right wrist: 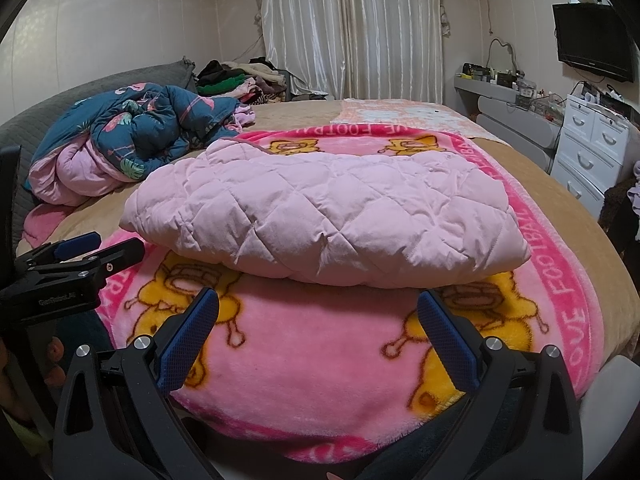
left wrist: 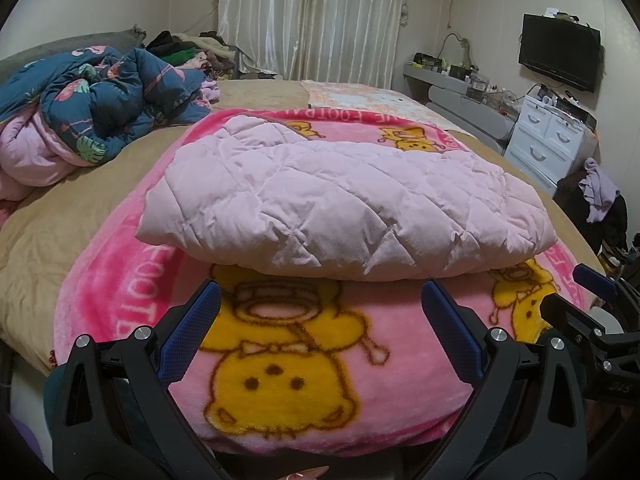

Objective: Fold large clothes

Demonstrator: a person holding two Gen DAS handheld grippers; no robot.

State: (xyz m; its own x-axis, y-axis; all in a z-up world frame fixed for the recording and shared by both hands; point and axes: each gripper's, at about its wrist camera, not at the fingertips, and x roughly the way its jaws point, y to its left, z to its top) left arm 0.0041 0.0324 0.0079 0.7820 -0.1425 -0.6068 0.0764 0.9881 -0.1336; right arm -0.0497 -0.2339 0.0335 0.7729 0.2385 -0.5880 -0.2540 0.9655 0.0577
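We judge the fold on the pale pink quilted garment (left wrist: pixel 344 204) to be at or near its end: it lies as a thick, compact bundle, and neither claw touches it. Our left claw (left wrist: pixel 320 320) hangs just near of the bundle's near edge, its blue-padded jaws spread wide and holding nothing. Our right claw (right wrist: pixel 318 324) sits in the same pose beside it, jaws also wide and empty.

The bundle rests on the pink cartoon blanket (left wrist: pixel 304 360), which is spread over the tan bed (left wrist: pixel 60 216), roughly in the blanket's middle and a little toward the far side. Its surface is puffy, stitched in a diamond pattern, with soft creases. The near edge is a rounded fold; the far left corner rises in a loose flap with a darker trim showing.

If another fold is wanted, we would need both claws to close on the near edge, well apart from each other, and carry it to the far side. Otherwise the next move is to reach for another piece, perhaps from the crumpled blue floral quilt (left wrist: pixel 112 92) at the far left.
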